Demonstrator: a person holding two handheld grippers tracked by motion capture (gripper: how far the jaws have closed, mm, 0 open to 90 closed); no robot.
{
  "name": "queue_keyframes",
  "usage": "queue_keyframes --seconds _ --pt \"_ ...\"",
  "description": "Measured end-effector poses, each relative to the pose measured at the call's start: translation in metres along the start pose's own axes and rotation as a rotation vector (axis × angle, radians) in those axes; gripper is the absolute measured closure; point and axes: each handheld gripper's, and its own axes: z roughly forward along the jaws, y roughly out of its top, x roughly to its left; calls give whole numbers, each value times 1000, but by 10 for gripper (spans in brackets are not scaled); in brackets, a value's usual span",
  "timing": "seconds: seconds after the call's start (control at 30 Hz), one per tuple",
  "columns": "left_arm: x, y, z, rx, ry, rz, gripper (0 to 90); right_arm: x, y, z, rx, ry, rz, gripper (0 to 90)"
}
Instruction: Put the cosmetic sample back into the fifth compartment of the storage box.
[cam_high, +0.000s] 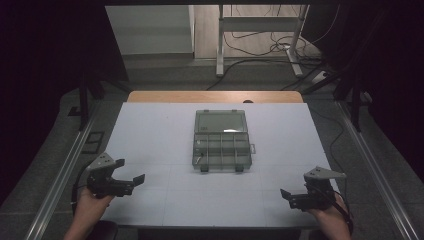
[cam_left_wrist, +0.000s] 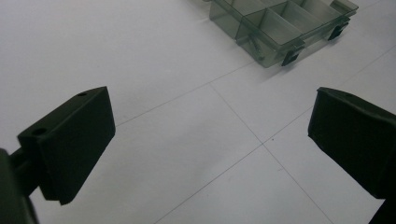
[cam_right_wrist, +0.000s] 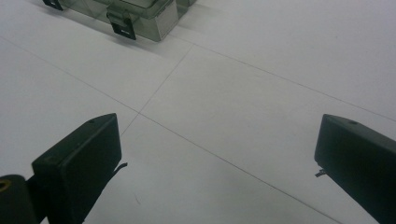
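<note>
A clear plastic box (cam_high: 220, 141) with its lid thrown back lies flat in the middle of the desk, a little toward the far edge, and both tongs wait well short of it near the near edge, one toward each corner. The left gripper (cam_high: 129, 171) sits by the near left corner with its jaws wide apart and nothing between them, pointed in toward the box; its own camera looks over bare board to the box's near corner (cam_left_wrist: 280, 32). The right gripper (cam_high: 286, 196) rests by the near right corner, also spread open and empty, and from its view the box's front edge with a dark latch (cam_right_wrist: 122, 27) lies at the far end. I would guess the hands are held low and apart like this as a ready stance, giving each a straight, unobstructed path to the box. The box has divided compartments, and one near its left side seems to hold a small metal piece (cam_high: 198, 160), though it is too small to name. Two dark clasps (cam_high: 239, 168) hang off the box's front wall, facing the person, which would make closing it a reach from this side. The desk (cam_high: 150, 130) is a white board crossed by thin lines, with a strip of wood showing along its far edge. Beyond it the room is dim: a grey floor, the legs of a metal frame (cam_high: 220, 45) and loose cables (cam_high: 260, 47) trailing under it.
</note>
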Motion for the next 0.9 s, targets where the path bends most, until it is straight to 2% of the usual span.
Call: queue_keyframes --seconds 0.57,0.9 --pt "6 -13 -13 -7 28 -27 12 0 0 0 -1 -1 -2 12" --pt "5 -17 -17 -2 48 -19 12 0 0 0 -2 -2 -1 12"
